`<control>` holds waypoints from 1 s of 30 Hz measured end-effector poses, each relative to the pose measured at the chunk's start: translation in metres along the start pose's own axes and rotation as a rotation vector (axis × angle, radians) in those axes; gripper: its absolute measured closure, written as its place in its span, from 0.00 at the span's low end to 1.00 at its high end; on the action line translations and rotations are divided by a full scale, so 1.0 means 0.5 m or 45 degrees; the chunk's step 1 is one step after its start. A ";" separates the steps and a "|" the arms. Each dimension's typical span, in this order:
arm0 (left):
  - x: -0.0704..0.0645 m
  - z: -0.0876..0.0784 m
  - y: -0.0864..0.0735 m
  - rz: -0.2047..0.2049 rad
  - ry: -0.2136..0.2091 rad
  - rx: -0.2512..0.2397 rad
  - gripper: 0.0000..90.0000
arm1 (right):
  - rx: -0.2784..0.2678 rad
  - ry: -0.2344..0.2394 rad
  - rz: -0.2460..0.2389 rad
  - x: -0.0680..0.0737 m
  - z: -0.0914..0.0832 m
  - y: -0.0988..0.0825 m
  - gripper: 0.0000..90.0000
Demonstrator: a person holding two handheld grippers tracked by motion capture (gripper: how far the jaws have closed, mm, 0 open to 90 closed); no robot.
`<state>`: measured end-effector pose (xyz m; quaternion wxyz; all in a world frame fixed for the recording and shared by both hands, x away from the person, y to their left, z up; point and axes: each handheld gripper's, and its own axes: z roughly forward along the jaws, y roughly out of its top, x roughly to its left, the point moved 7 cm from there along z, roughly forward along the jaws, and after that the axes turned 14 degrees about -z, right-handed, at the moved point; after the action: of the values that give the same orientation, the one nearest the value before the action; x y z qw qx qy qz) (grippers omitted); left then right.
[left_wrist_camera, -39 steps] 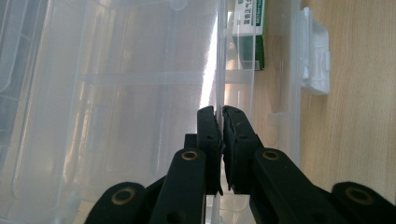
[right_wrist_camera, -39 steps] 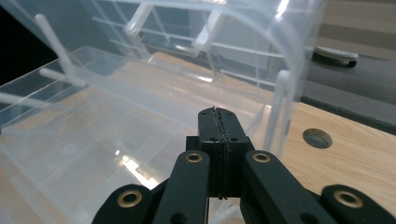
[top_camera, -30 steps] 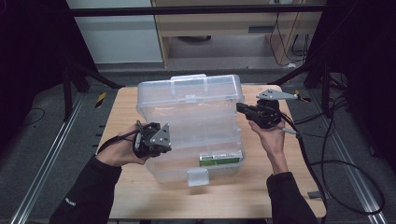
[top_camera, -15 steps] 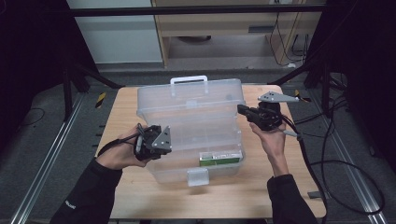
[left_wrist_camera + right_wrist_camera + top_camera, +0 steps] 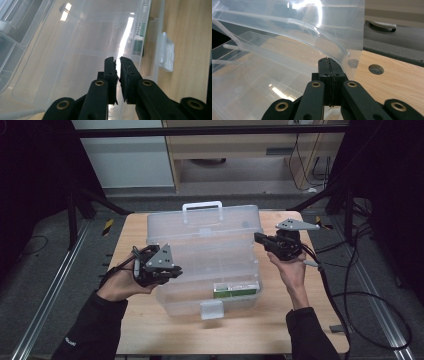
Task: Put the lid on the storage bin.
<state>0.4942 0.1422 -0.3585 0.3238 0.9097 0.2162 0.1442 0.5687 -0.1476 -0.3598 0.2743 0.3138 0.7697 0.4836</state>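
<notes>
clear plastic made up the storage box (image 5: 207,265), which stood on the wooden table (image 5: 250,330) between the two tongs, its lid (image 5: 205,222) raised and its white handle (image 5: 202,210) uppermost at the far side. a white latch (image 5: 212,309) hung at the near wall and a green label (image 5: 235,290) showed through that wall.

the left gripper (image 5: 172,270) was held at the box's left side, palm cupped beneath its body, forearm in a dark sleeve entering from the near edge of the table. its jaws pointed level toward the box, tips at the left wall. in the left gripper view (image 5: 117,62) the jaws stood nearly together with a thin slit of light between the pads. they had just been closing a little. whether the wall's edge lay in that slit could not be told, and no clamped thing was seen between them.

the right gripper (image 5: 259,239) was held at the box's right side, the right hand (image 5: 292,270) upturned under it, wrist bent back, forearm rising from the near edge. its jaws pointed level toward the raised lid's right end. in the right gripper view (image 5: 329,65) the pads were pressed fully together, clenched on nothing, with the tips just at the curved lid rim; contact could not be confirmed. the cable trailed off to the right of that hand.
</notes>
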 end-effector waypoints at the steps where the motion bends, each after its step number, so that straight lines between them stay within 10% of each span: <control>1: 0.003 0.002 0.000 -0.016 0.002 -0.006 0.94 | 0.005 0.003 0.001 0.000 0.000 -0.001 1.00; 30: 0.073 -0.001 -0.045 -0.502 0.177 -0.379 0.99 | 0.017 0.013 -0.002 0.004 -0.001 -0.012 1.00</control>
<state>0.5187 0.1759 -0.3684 0.4605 0.7800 0.3877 0.1708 0.5656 -0.1482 -0.3652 0.2687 0.3125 0.7744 0.4800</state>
